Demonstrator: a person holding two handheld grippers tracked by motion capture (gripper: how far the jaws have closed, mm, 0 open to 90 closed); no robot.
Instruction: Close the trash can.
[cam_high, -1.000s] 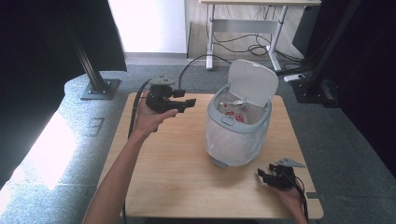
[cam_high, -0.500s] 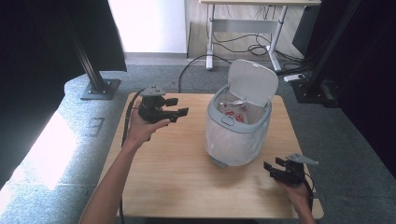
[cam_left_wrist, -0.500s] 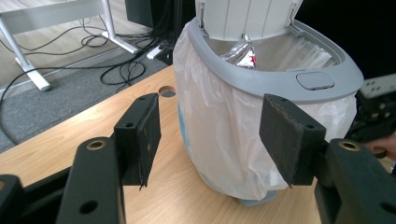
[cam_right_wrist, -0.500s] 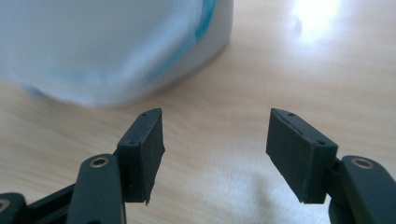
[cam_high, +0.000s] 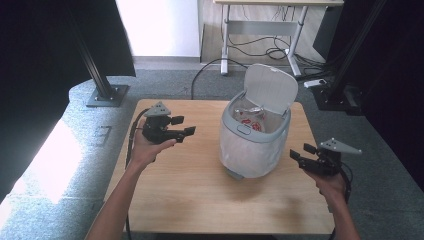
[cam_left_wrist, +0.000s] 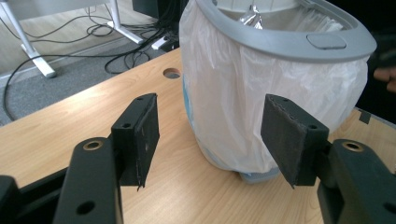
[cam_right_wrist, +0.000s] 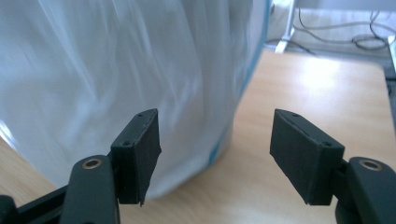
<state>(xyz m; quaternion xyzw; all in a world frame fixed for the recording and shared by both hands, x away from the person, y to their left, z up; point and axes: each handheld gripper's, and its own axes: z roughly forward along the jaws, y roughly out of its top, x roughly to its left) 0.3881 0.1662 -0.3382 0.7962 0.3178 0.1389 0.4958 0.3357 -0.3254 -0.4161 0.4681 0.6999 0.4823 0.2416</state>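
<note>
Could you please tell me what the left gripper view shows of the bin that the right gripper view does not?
The left gripper view alone shows the bin's grey rim with its push button, crumpled foil inside, and a round hole in the table. The right gripper view alone gives a close, blurred look at the bag's lower side, with a thin blue edge near the base. Both share the white bag, the wooden table and an open claw, left claw and right claw.

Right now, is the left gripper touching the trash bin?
Apart. In the high view, bare tabletop lies between the left gripper and the trash bin; the left gripper view shows its jaws open with the bin farther off.
</note>
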